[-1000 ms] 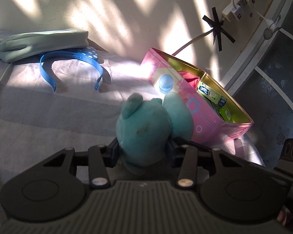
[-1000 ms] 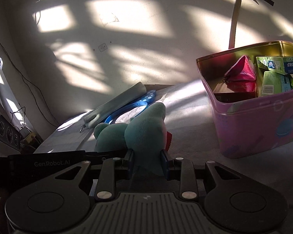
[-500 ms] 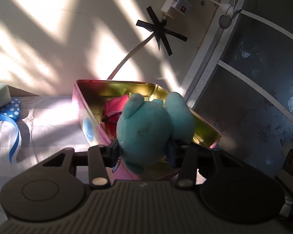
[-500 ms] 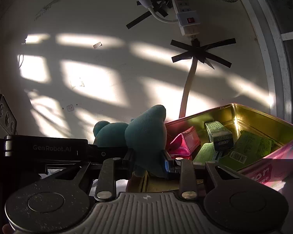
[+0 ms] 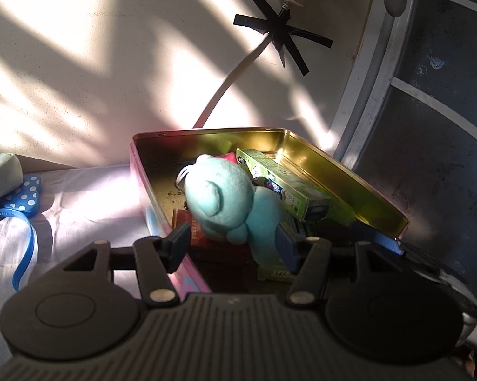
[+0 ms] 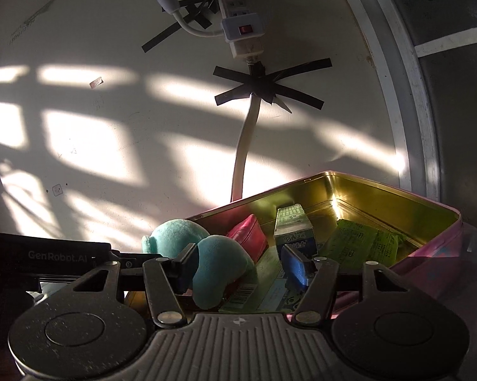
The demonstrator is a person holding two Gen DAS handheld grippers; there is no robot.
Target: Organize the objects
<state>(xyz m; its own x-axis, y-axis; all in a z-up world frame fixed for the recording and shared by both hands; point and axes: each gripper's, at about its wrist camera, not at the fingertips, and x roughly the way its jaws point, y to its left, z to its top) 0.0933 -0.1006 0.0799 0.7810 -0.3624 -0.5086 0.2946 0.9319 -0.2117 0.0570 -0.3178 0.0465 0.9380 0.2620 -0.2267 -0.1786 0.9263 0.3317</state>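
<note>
A teal plush toy (image 5: 225,200) lies inside the pink tin (image 5: 333,162) with the gold lining, on top of green cartons (image 5: 279,184) and a dark red box (image 5: 183,220). My left gripper (image 5: 232,247) hangs just above the tin, its jaws opening; the plush sits between them, clear of the left pad. In the right wrist view the plush (image 6: 206,254) rests in the tin (image 6: 381,187) beside a red pouch (image 6: 248,235) and a green carton (image 6: 294,225). My right gripper (image 6: 238,265) is also opening, and its right pad stands well clear of the toy.
A blue headband (image 5: 22,244) with a dotted bow and a pale green pouch (image 5: 0,171) lie on the cloth to the left. A taped cable (image 6: 245,146) and power strip (image 6: 241,22) hang on the wall behind the tin. A door frame (image 5: 365,95) stands right.
Both grippers carried the plush from the cloth to above the tin. Their jaws have since spread, and the plush has dropped down into the tin.
</note>
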